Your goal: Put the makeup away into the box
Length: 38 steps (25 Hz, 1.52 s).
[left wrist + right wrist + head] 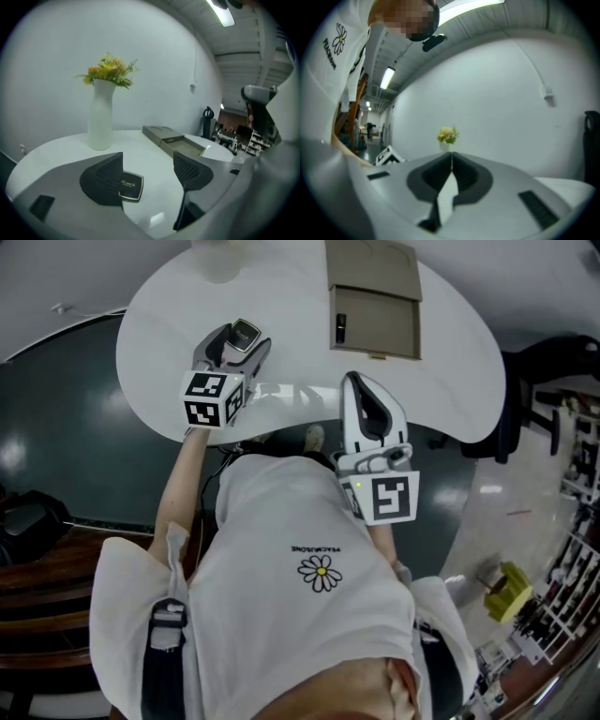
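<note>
Plainly, one white tabletop [450,352] carries everything. On its far side sits one tan box [373,298], its shallow tray pulled open toward the near edge, with one small dark item lying at the tray's left (too small to name). One white vase [101,119] of flowers stands far left, well apart from the box. One makeup compact [131,186] shows: a flat, dark square with a gold rim and script on its lid. It lies on the tabletop near left, between the jaws of the left gripper [149,160] and just beside the left one; those jaws stand wide apart and press on nothing. I judge the compact light, stiff and glossy, so likely slippery on its lid and apt to skid on the smooth tabletop. It lies so low that the jaws would best close across two opposite edges, down against the surface, not on the lid. A hinged case may crack or spring open if dropped. The right gripper [451,161], one of two, hangs near right with its jaws together and empty.
</note>
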Motion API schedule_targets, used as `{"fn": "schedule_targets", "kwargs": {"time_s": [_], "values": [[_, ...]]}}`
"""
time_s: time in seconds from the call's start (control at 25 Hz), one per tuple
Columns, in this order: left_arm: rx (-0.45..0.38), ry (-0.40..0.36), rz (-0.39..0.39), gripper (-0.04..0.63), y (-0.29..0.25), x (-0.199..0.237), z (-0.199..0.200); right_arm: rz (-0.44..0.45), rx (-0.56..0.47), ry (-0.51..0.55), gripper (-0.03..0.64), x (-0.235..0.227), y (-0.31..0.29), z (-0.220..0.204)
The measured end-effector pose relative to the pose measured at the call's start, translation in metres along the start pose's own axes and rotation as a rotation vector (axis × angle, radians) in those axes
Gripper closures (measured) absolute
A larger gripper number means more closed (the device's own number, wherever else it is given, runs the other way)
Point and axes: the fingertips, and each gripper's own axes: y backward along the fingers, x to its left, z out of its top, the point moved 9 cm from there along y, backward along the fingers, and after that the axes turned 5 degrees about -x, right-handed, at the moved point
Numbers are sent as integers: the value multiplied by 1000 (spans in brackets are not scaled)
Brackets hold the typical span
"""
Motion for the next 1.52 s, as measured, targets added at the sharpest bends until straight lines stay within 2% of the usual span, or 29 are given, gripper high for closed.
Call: {"fn": "schedule_targets", "kwargs": {"time_s": [0.08, 0.24, 0.36, 0.44, 0.56, 0.68, 0.88, 1.52], "values": [[73, -49, 14, 253, -10, 8, -15, -14, 9, 1, 586, 0, 2, -2], [186, -86, 35, 250, -24, 24, -36, -60, 20, 3, 586, -1, 9, -5], [267, -142, 48, 250, -33, 32, -51, -97, 23, 2, 586, -1, 16, -6], [297, -138, 52, 250, -36, 37, -58, -116, 27, 2, 586, -1, 20, -6], [306, -126, 65, 252, -41, 40, -58, -139, 31, 1, 586, -1, 26, -8], [327, -187, 75, 252, -48, 41, -61, -152, 30, 4, 586, 0, 29, -8], [385, -266, 38, 259, -51, 38, -63, -169, 22, 4, 586, 1, 32, -7], [385, -238, 31, 265, -53, 39, -60, -186, 29, 19, 586, 0, 38, -8]]}}
